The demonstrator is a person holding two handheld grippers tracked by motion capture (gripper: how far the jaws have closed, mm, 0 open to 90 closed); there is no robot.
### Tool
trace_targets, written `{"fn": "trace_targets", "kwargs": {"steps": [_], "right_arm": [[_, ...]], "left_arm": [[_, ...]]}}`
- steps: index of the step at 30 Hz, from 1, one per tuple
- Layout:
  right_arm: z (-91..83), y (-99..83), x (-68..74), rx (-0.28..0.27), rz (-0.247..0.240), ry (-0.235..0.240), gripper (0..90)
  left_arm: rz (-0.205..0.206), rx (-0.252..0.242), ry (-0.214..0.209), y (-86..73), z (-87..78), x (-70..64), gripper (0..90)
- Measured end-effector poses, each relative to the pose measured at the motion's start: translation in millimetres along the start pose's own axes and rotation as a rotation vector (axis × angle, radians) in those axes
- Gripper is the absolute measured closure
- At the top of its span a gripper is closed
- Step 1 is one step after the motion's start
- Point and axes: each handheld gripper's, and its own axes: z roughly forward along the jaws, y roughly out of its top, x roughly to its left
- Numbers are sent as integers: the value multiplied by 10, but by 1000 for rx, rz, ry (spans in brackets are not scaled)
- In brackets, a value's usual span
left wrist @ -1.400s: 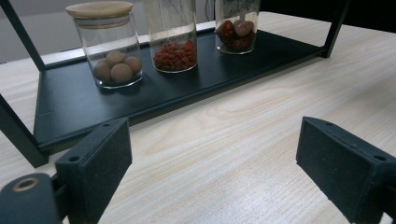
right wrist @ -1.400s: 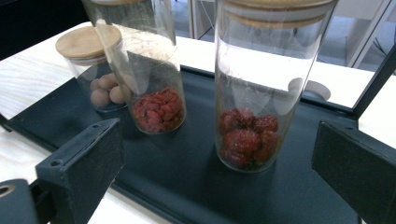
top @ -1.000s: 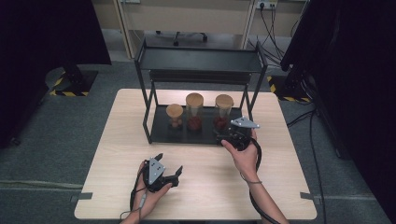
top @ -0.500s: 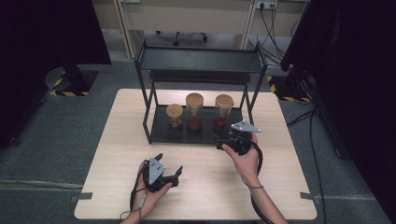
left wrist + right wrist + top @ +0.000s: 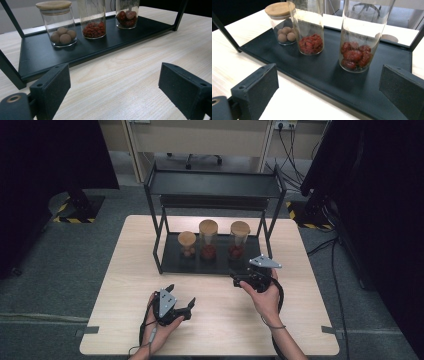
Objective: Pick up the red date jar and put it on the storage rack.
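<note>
With jaws spread, the right gripper (image 5: pixel 239 281) faced the jar of large red fruit (image 5: pixel 359 47) at twelve o'clock and needed a level, centred approach, while the left gripper (image 5: pixel 182 306) waited spread.

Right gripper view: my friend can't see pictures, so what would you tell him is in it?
Three glass jars stand in a row on a black tray: a short jar with a wooden lid and brown balls, a middle jar of small red bits, and a near jar of bigger red fruit. The open right gripper faces them over the table.
</note>
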Motion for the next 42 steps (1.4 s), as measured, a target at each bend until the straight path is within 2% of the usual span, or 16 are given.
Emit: {"fn": "trace_targets", "kwargs": {"steps": [17, 42], "right_arm": [[-153, -190, 2, 13, 8, 25, 30], [-430, -462, -100, 22, 32, 16, 29]], "left_arm": [[0, -1, 1, -1, -1, -1, 103], [3, -3, 5, -1, -1, -5, 104]]}}
